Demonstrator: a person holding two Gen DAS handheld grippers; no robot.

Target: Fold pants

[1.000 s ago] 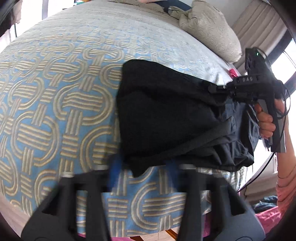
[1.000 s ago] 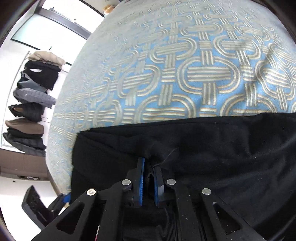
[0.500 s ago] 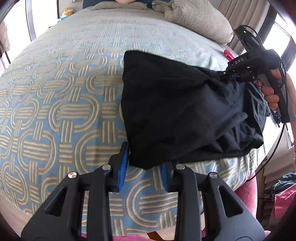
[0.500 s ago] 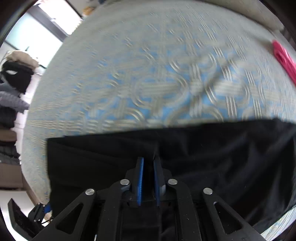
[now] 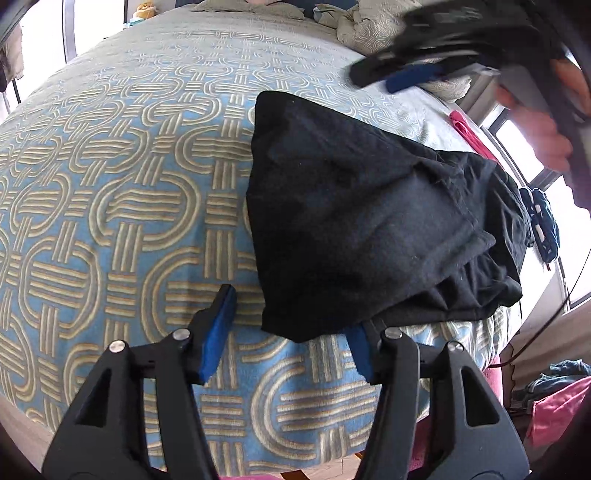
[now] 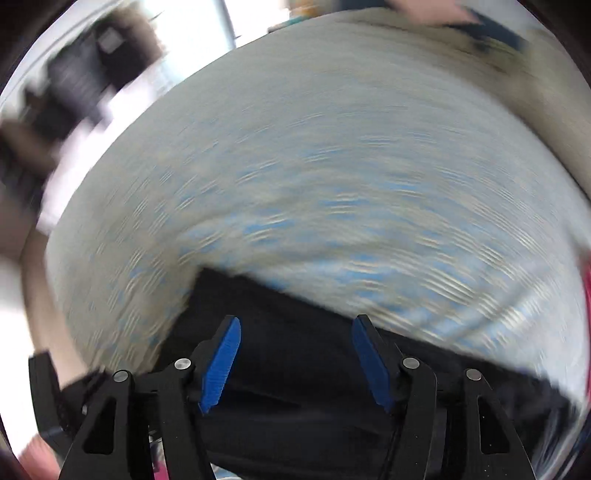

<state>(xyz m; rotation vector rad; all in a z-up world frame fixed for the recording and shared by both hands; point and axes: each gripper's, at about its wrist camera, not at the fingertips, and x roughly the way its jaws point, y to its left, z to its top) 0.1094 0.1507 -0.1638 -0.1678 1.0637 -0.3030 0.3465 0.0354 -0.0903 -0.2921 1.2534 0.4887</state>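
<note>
The black pants (image 5: 362, 218) lie folded on the patterned blue and beige bedspread (image 5: 110, 206), bunched at their right side near the bed edge. My left gripper (image 5: 291, 328) is open just before the near corner of the pants; its right finger is partly under the cloth edge. My right gripper (image 6: 295, 354) is open and empty above the pants (image 6: 295, 387); its view is blurred by motion. In the left wrist view the right gripper (image 5: 410, 74) hangs raised above the far right of the pants.
Pillows (image 5: 373, 22) lie at the head of the bed. A pink item (image 5: 469, 136) lies at the right bed edge. Clothes (image 5: 554, 391) lie on the floor at right. Dark garments (image 6: 74, 81) hang at the blurred far left.
Both grippers have opened and let go of the pants. The right gripper has lifted up and away from the cloth, moving fast. The left gripper has drawn back slightly.
</note>
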